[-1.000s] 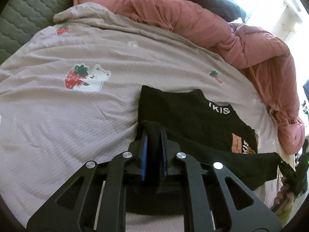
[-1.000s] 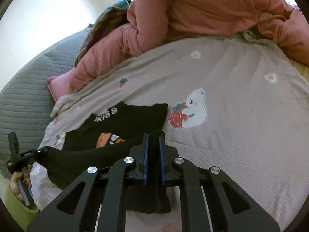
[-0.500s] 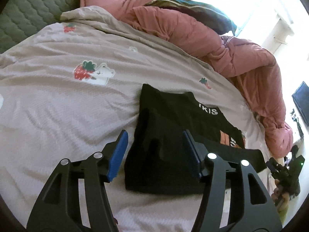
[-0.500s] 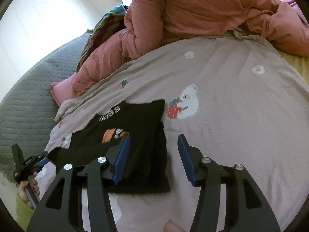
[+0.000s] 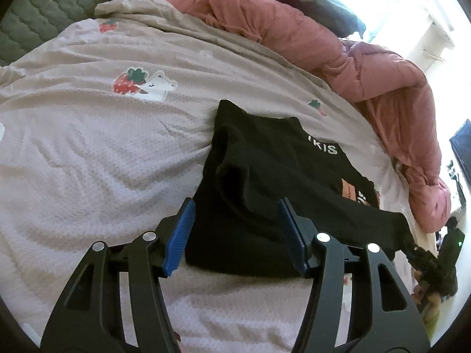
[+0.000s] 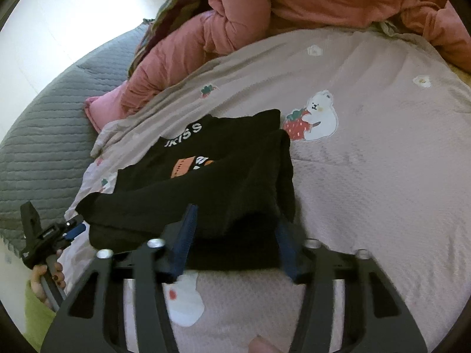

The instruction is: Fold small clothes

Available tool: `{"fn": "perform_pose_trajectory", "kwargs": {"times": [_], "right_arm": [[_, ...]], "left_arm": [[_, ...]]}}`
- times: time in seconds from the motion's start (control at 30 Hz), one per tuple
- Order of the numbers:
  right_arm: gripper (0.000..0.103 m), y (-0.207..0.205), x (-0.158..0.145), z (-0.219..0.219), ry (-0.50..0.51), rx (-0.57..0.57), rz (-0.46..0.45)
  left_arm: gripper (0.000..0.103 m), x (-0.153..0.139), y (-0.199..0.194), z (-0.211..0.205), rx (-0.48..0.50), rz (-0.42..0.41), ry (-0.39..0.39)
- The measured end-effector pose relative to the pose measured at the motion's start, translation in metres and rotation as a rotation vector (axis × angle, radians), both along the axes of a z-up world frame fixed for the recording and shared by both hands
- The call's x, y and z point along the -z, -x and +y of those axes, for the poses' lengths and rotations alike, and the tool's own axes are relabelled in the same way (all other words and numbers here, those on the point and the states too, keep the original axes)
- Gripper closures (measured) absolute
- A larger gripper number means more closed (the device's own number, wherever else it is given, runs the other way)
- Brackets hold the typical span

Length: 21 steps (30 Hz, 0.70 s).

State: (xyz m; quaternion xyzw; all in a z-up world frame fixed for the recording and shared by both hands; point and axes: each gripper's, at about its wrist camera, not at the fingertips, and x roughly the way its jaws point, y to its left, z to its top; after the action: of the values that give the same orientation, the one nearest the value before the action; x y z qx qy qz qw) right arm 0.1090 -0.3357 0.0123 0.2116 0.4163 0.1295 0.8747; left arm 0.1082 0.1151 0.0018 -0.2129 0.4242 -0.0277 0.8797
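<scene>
Both grippers are hovering released over the folded black shirt [image 5: 259, 182].
White lettering is reading "KISS"; the left gripper [image 5: 235, 235] is gaping, and the right gripper [image 6: 232, 238] has just been narrowing, gripping nothing.

The right claw [image 6: 232, 235] is motion-blurred in the right wrist view. The near hem of the black shirt [image 6: 223, 194] is hidden behind its fingers. White lettering on the shirt is partly covered by a fold. The pink duvet [image 6: 323, 6] is cut off at the frame edge.

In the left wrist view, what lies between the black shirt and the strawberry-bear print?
Only bare, wrinkled bedsheet separates the black shirt from the strawberry-bear print; the left wrist view shows it.
</scene>
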Motion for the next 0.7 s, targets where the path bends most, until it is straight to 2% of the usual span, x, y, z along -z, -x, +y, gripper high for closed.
{"fn": "perform_pose_trajectory", "kwargs": {"times": [0.03,0.13,0.2,0.27,0.5,0.7], "right_arm": [[0.09,-0.003,0.0,0.001,-0.006,-0.008,0.004],[0.096,-0.011,-0.004,0.004,-0.009,-0.015,-0.018],[0.096,-0.015,-0.008,0.004,-0.016,-0.013,-0.032],[0.096,-0.022,-0.015,0.002,-0.019,-0.006,-0.056],[0.096,-0.048,-0.035,-0.007,-0.034,0.03,-0.132],[0.096,-0.076,-0.029,-0.013,-0.059,0.08,-0.105]], "left_arm": [[0.053,-0.001,-0.004,-0.001,0.001,0.002,-0.01],[0.057,-0.002,-0.017,-0.008,0.013,0.016,-0.035],[0.083,0.0,-0.026,-0.011,0.012,0.033,-0.051],[0.101,0.002,-0.035,-0.014,0.013,0.052,-0.071],[0.101,-0.006,-0.063,-0.006,0.012,0.055,-0.026],[0.101,-0.015,-0.1,0.002,-0.017,0.057,-0.001]]}}
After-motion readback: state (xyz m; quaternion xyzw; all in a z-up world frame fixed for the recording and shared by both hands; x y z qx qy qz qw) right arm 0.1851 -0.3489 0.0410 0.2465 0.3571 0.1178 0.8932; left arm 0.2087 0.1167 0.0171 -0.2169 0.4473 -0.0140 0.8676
